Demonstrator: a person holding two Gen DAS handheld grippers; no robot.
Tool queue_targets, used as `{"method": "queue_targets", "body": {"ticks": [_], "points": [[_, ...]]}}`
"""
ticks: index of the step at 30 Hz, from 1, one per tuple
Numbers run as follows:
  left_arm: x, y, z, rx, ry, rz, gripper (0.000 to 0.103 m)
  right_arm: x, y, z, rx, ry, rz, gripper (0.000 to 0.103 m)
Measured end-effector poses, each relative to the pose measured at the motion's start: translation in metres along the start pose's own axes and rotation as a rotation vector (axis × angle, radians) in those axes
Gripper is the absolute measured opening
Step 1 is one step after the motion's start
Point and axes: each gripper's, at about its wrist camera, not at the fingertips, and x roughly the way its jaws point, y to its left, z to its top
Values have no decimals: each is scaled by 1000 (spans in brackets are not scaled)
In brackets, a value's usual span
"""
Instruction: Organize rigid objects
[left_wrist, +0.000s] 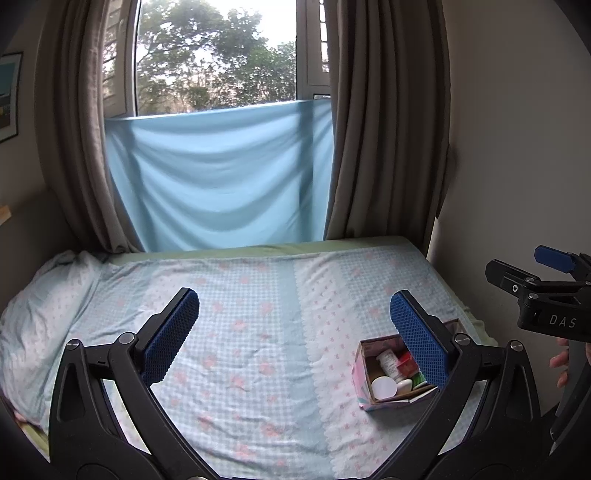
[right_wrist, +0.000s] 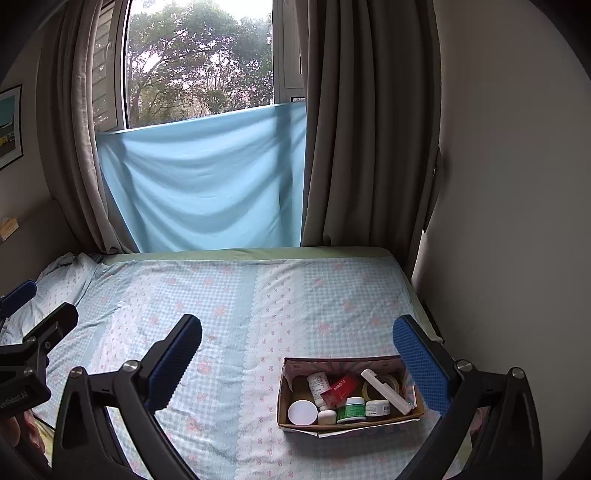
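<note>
While both spread: one box (right_wrist: 351, 424), two grippers.

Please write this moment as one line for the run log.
left gripper: open, empty | right gripper: open, empty | box: on bed, holds bottles, jars, tape | nothing loose on bed

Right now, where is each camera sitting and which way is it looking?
Left wrist: sits on the left gripper, looking across the bed toward the window; its own open fingers show, plus the right gripper at the right edge.
Right wrist: sits on the right gripper, facing the same way, more directly over the box of small containers; its open fingers show, plus the left gripper at the left edge.
Shared: bed, box, window, blue cloth, curtains.
</note>
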Motion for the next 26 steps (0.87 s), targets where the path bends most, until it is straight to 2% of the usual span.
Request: {"method": "queue_targets", "body": {"ticks": [4, 10, 15, 19, 26], "points": [[2, 4, 0, -21, 2, 1, 103, 0, 2, 0, 0, -3, -9, 103], [-5, -1, 1, 18, -51, 57, 103, 2, 4, 0, -1, -4, -18, 103], [-7, 1, 2, 4, -84, 66, 103, 1, 6, 1, -1, -10, -21, 103], [-3, 5, 1, -20, -72, 96, 103, 1, 6, 1, 0, -9, -23, 103], [9, 19, -3, -62, -42, 63, 103, 9, 11, 5, -1, 11, -32, 103]]}}
